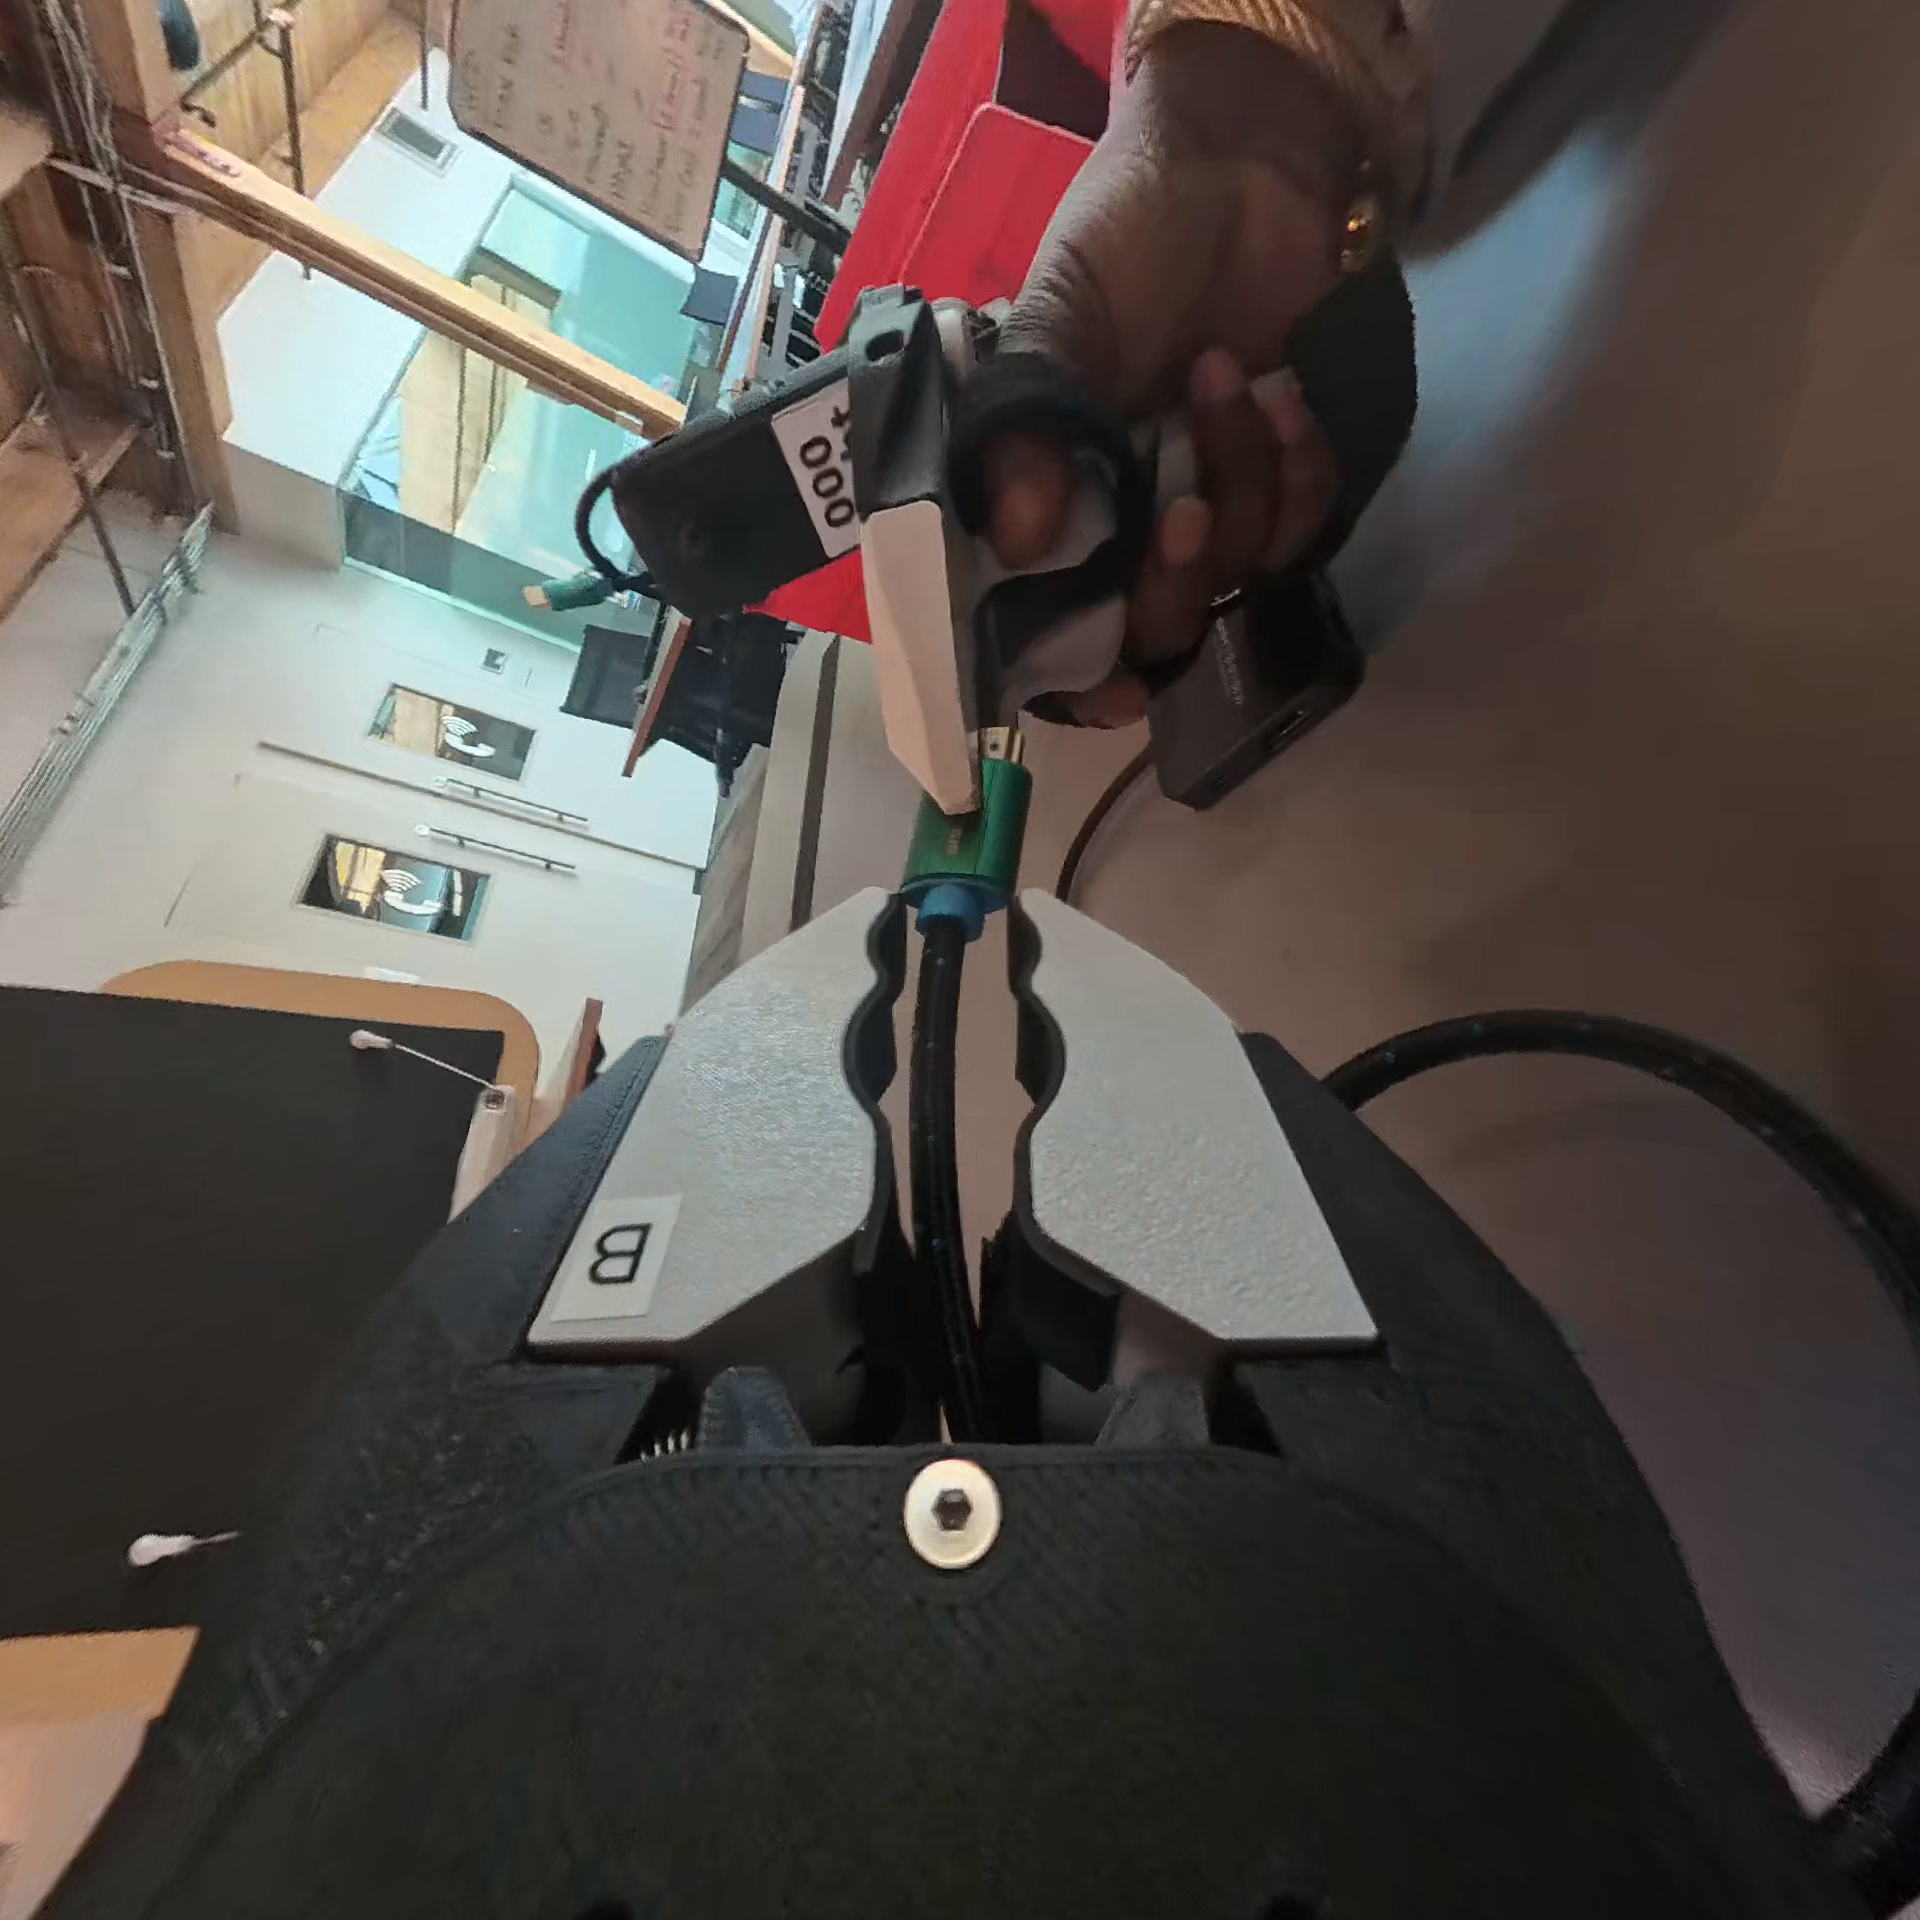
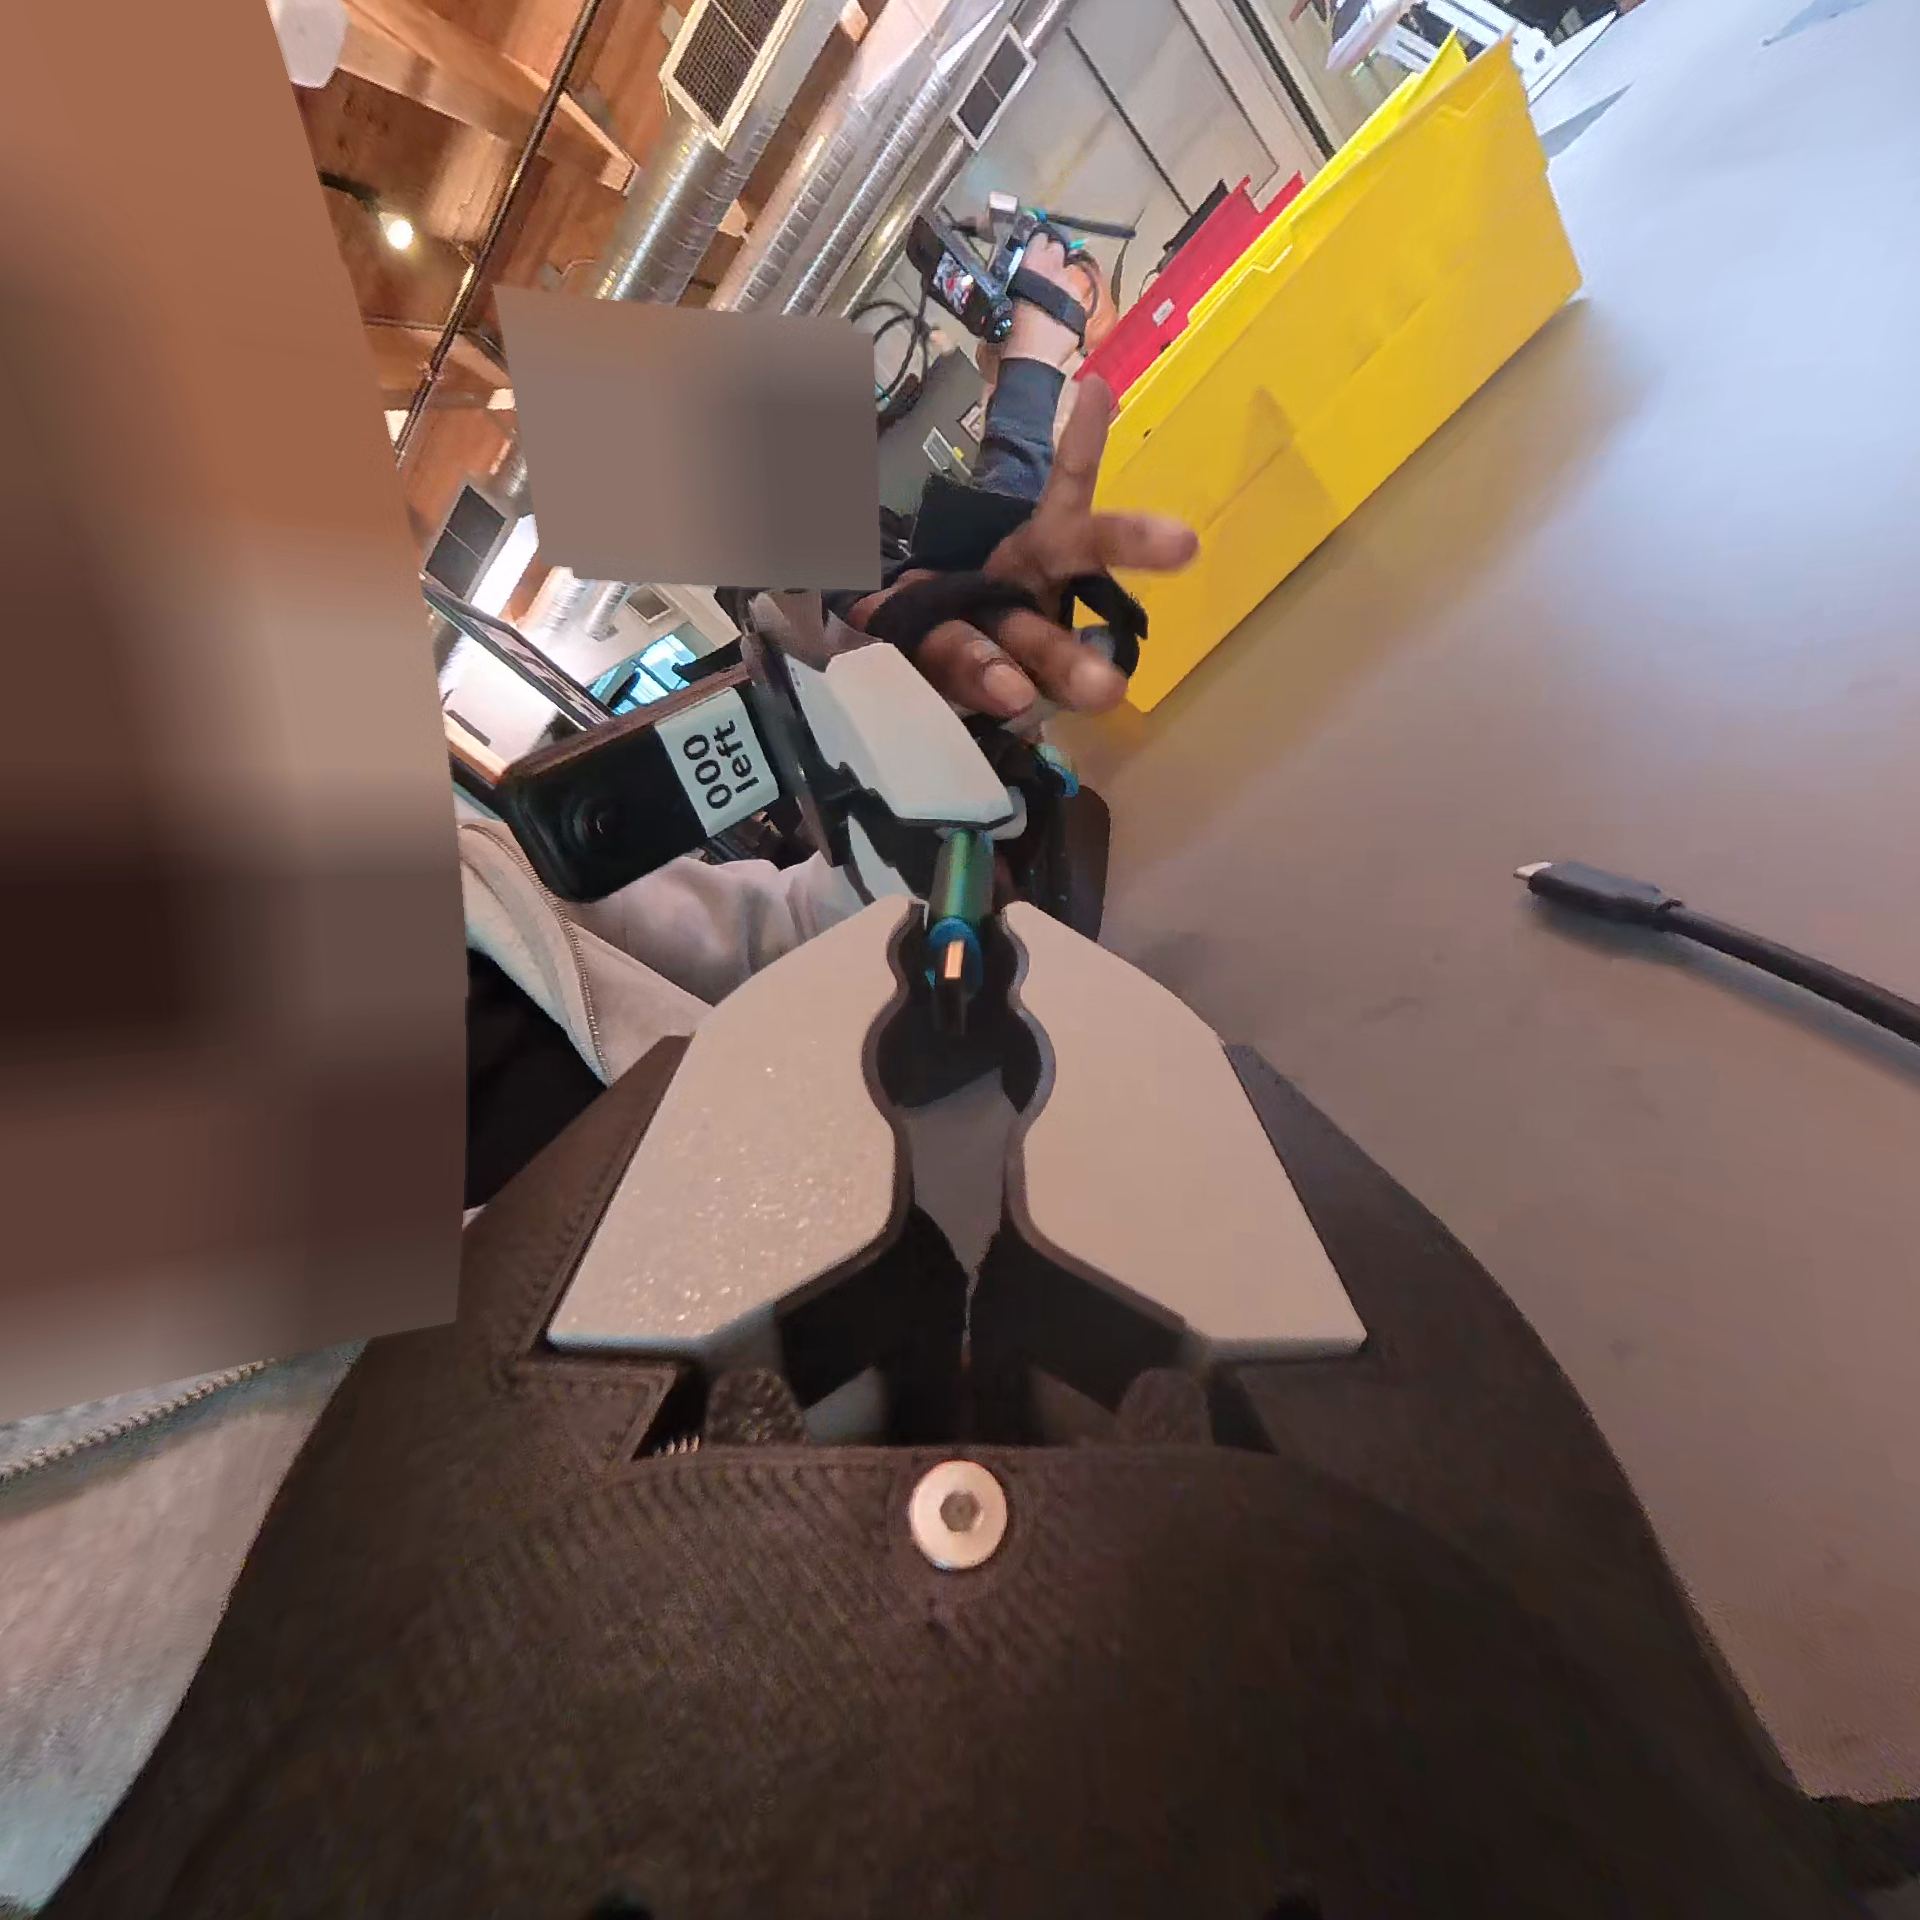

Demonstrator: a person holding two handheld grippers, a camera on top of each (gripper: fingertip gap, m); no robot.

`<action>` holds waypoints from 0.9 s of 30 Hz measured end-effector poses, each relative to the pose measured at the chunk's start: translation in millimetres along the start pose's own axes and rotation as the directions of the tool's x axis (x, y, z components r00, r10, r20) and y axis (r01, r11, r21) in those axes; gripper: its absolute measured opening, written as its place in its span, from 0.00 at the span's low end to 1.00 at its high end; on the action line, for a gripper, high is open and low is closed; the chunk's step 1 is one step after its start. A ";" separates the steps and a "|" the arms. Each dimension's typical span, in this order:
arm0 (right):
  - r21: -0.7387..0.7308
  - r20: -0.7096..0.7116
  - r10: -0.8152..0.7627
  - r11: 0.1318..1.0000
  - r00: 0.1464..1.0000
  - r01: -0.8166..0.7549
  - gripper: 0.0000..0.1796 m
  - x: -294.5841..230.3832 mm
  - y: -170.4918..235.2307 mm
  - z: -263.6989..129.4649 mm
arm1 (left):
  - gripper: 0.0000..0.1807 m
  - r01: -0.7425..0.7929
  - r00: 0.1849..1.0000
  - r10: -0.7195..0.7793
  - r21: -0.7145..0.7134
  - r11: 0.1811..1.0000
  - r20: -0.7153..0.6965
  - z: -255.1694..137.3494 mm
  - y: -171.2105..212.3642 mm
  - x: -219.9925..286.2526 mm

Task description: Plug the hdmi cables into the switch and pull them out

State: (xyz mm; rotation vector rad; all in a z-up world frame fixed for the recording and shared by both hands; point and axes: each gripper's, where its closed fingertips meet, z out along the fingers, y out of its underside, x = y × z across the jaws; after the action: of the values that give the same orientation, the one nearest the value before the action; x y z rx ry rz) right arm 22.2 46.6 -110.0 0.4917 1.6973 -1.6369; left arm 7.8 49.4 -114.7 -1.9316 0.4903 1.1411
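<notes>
In the left wrist view my left gripper (image 1: 956, 904) stands narrowly open around a black braided HDMI cable (image 1: 940, 1122) that runs between its fingers without being pinched. The cable's green plug (image 1: 961, 831) sticks out past the tips. My right gripper (image 1: 971, 795) comes from above and is shut on that plug. In the right wrist view the plug (image 2: 961, 868) sits at my right gripper's (image 2: 956, 920) tips, with the left gripper (image 2: 935, 821) just beyond. The dark grey switch (image 1: 1262, 701) lies on the table behind the right hand, apart from the plug.
A thick black cable (image 1: 1662, 1070) curves over the grey table (image 1: 1558, 883) at right. A loose black cable with a small plug (image 2: 1600, 891) lies on the table. Yellow bins (image 2: 1351, 364) and red bins (image 1: 966, 187) stand farther back. A person holds a camera (image 2: 971, 281) behind.
</notes>
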 end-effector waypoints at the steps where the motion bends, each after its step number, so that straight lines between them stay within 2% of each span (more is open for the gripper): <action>1: 0.002 -0.003 -0.024 1.000 1.000 0.024 0.06 -0.5 -0.4 0.3 | 0.09 0.031 1.000 -0.031 0.002 1.000 -0.004 -0.3 0.1 -0.2; 3: 0.008 -0.016 -0.134 0.991 0.991 0.135 0.08 -4.2 -3.3 0.9 | 0.09 0.130 0.991 -0.129 0.034 0.991 -0.019 -1.8 -1.6 -1.9; 5: -0.003 -0.097 -0.356 0.934 0.930 0.357 0.19 -7.9 -9.8 1.0 | 0.09 0.260 0.964 -0.257 0.046 0.964 -0.074 -3.2 -0.4 -0.4; 6: -0.028 -0.156 -0.491 0.870 0.857 0.493 0.26 -10.3 -14.0 0.5 | 0.09 0.318 0.945 -0.313 0.045 0.947 -0.093 -3.6 1.4 -0.3; 8: -0.172 -0.280 -0.734 0.672 0.619 0.720 0.31 -9.1 -18.2 -2.8 | 0.09 0.401 0.910 -0.395 0.029 0.916 -0.129 -3.5 7.2 1.7; 9: -0.270 -0.306 -0.820 0.562 0.484 0.782 0.30 -6.5 -16.9 -4.7 | 0.09 0.431 0.894 -0.425 0.016 0.902 -0.140 -3.0 10.8 3.1; 10: -0.344 -0.305 -0.870 0.479 0.387 0.807 0.27 -4.6 -13.9 -5.3 | 0.08 0.451 0.882 -0.444 0.007 0.893 -0.156 -2.7 13.1 5.3; 11: -0.381 -0.294 -0.888 0.449 0.354 0.808 0.24 -2.8 -10.0 -4.4 | 0.08 0.461 0.874 -0.453 0.005 0.887 -0.175 -2.7 13.7 7.8; 14: -0.387 -0.266 -0.842 0.539 0.469 0.748 0.22 3.4 1.6 -0.8 | 0.06 0.474 0.864 -0.464 0.005 0.881 -0.195 -1.8 12.9 11.1; 17: -0.381 -0.262 -0.814 0.581 0.518 0.719 0.20 6.5 3.2 -0.3 | 0.06 0.443 0.878 -0.436 -0.013 0.897 -0.198 -0.4 14.2 14.9; 27: -0.462 -0.271 -0.845 0.535 0.461 0.708 0.12 16.3 8.5 2.5 | 0.06 0.423 0.880 -0.417 -0.025 0.906 -0.226 2.9 12.8 23.5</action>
State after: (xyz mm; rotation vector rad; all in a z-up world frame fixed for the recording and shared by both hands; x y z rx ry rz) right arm 17.8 41.9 -127.4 -0.1439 2.7897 -1.9075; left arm 9.7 45.9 -141.3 -2.0276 0.1826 0.6356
